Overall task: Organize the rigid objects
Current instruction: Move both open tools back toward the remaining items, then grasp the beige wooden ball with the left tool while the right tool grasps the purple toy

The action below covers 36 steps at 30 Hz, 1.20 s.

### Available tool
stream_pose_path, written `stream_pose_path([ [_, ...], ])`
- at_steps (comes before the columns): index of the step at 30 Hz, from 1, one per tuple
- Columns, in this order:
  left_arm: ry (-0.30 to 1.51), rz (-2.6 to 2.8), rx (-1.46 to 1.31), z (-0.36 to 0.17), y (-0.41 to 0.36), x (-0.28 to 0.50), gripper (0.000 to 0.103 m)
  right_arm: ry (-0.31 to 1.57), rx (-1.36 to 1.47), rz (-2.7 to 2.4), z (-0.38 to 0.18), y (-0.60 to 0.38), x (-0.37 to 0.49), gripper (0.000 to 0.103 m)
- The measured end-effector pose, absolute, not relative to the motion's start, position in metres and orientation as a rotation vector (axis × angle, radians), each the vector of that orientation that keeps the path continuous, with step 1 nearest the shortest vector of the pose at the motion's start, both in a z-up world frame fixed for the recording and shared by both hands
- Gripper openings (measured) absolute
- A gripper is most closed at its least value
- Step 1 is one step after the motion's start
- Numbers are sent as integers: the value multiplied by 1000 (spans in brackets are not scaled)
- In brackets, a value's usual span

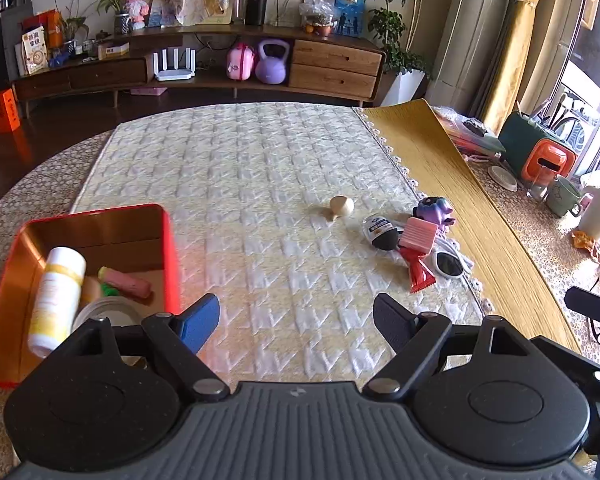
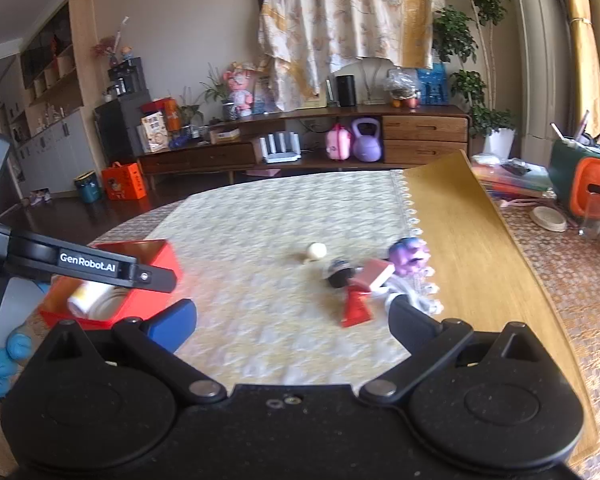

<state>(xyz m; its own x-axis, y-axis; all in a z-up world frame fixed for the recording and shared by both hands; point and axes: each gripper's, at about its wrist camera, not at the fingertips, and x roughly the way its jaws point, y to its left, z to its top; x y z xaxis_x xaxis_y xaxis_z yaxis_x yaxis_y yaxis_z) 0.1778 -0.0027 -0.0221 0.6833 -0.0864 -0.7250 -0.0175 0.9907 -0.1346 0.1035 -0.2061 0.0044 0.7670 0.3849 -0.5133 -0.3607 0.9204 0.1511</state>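
- Our left claw (image 1: 296, 320) and right claw (image 2: 292, 324) both gaped empty.
- The wooden mushroom (image 1: 341, 206) lay ahead of the left claw; the red tin (image 1: 100, 220) sat at its left.
- We judged it light, stiff, perhaps slippery; best pinched across the cap.

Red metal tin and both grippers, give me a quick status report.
Left gripper open, empty. Right gripper open, empty. Red metal tin holds white bottle; cream wooden knob and white sunglasses on quilted cloth. Nothing in the way.
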Motion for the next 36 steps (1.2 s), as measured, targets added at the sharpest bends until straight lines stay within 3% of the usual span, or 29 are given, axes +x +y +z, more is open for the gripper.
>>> stream_pose_path([
  [11, 822, -44, -147, -32, -28, 237, 85, 614, 44, 330, -1, -248, 153, 103],
  [19, 810, -27, -116, -45, -44, 279, 99, 665, 46, 324, -11, -263, 201, 103],
  [36, 844, -22, -96, -95, -63, 361, 99, 719, -11, 322, -42, -246, 287, 102],
])
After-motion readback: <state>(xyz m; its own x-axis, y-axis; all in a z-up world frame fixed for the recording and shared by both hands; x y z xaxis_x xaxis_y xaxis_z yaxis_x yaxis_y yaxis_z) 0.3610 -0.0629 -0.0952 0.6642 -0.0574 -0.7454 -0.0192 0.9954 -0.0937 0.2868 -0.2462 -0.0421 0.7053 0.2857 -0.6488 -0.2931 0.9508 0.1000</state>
